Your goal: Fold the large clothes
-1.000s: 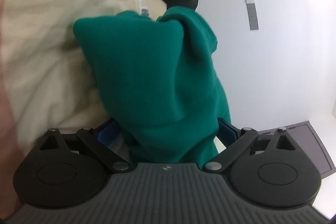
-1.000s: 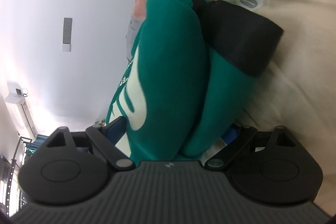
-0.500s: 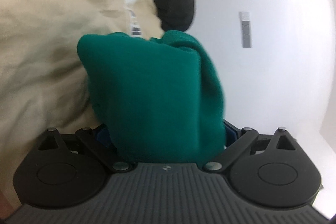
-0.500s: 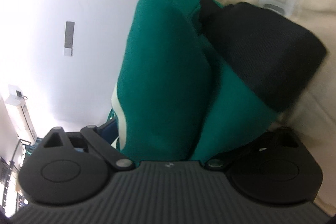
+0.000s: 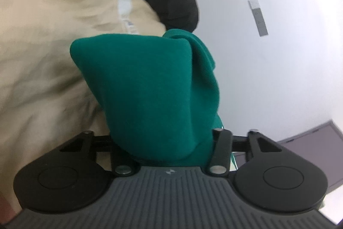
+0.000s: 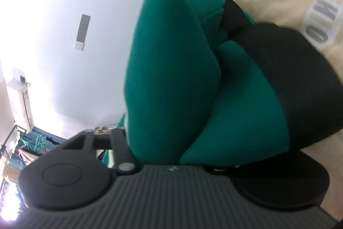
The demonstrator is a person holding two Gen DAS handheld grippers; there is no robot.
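So both the left gripper [image 5: 169, 143] and right gripper [image 6: 171, 151] jaws just started closing on the green garment [image 5: 150, 87], pinching it ready to fold.

Behind it all you see a plain white wall [image 5: 278, 78]. A small grey and white strip [image 5: 258, 17] is stuck on it. Low in the right corner is a dark purple-grey flat panel [image 5: 315, 143]. In your other view, a white box-shaped unit [image 6: 20, 100] sits at the left edge.
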